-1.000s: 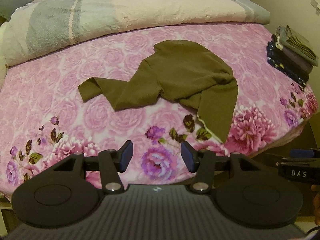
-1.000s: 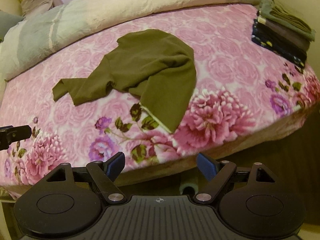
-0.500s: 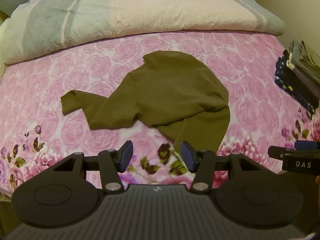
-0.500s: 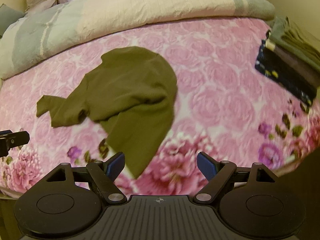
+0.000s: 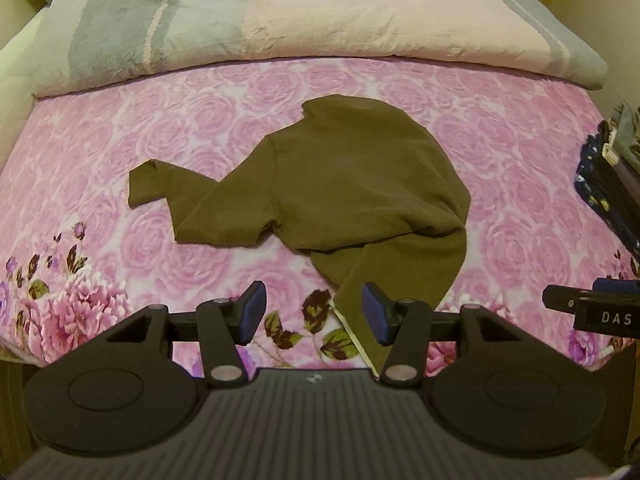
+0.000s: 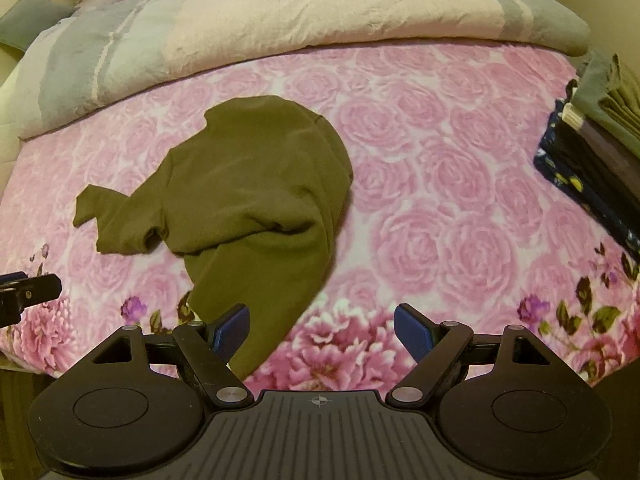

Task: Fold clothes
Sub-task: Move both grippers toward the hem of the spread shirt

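Olive-green shirt (image 5: 344,184) lying crumpled mid-bed on the pink floral bedspread (image 5: 120,152), one sleeve trailing toward the near edge. Left gripper (image 5: 312,312) and right gripper (image 6: 322,330) hovering there, fingers spread and empty, probably to flatten it first. Folded stack (image 6: 592,148) far right.

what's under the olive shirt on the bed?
The olive shirt lies crumpled on the pink floral bedsheet, which shows all around it. One sleeve folds over the body; whatever lies beneath the fabric is covered.
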Available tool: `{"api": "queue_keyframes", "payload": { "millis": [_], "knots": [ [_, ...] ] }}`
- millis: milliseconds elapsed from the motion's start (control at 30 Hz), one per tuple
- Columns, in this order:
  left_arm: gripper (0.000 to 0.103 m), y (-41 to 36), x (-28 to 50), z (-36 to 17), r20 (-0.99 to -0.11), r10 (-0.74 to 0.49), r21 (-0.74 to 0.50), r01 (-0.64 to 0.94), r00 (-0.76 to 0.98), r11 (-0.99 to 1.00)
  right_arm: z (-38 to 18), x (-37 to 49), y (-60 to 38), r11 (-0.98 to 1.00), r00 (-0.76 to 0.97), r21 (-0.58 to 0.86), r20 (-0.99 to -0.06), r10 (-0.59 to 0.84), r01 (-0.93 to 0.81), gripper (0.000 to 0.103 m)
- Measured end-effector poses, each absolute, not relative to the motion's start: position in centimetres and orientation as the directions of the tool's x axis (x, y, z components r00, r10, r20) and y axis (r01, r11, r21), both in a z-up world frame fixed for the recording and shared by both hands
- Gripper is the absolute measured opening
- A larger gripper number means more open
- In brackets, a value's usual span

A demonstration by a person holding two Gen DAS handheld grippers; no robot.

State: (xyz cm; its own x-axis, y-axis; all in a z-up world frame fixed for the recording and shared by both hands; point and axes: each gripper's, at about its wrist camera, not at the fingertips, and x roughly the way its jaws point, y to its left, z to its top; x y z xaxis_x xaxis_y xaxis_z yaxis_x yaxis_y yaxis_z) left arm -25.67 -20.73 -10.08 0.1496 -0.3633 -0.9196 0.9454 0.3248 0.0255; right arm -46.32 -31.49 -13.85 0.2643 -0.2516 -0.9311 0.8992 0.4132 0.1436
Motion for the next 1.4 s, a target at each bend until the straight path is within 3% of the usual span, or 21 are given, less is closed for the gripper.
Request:
{"api": "queue_keyframes", "payload": {
  "millis": [333,600,967,1400],
  "knots": [
    [0.049,-21.0,-22.2,-13.8,-0.951,-0.276,0.032,0.932,0.14,0.361,-17.4,-46.6,-32.9,0.369,0.216,0.142,-0.962,-0.168,0.918,0.082],
    [0.049,-22.9,-16.8,-19.6,-0.971,-0.217,0.022,0.944,0.099,0.33,-21.4,-47.0,-33.8,0.231,0.086,0.05,-0.985,-0.15,0.972,0.082],
    [0.049,-28.9,-9.7,-22.4,-0.959,-0.282,-0.035,0.974,0.031,0.225,-23.3,-44.6,-35.7,0.009,0.029,0.027,-0.979,-0.2,1.0,0.082],
    [0.049,-33.9,-5.6,-31.1,-0.936,-0.314,0.083,0.968,0.157,0.235,-29.7,-42.2,-40.5,0.084,0.014,-0.006,-0.972,-0.236,0.996,0.082]
  ]
}}
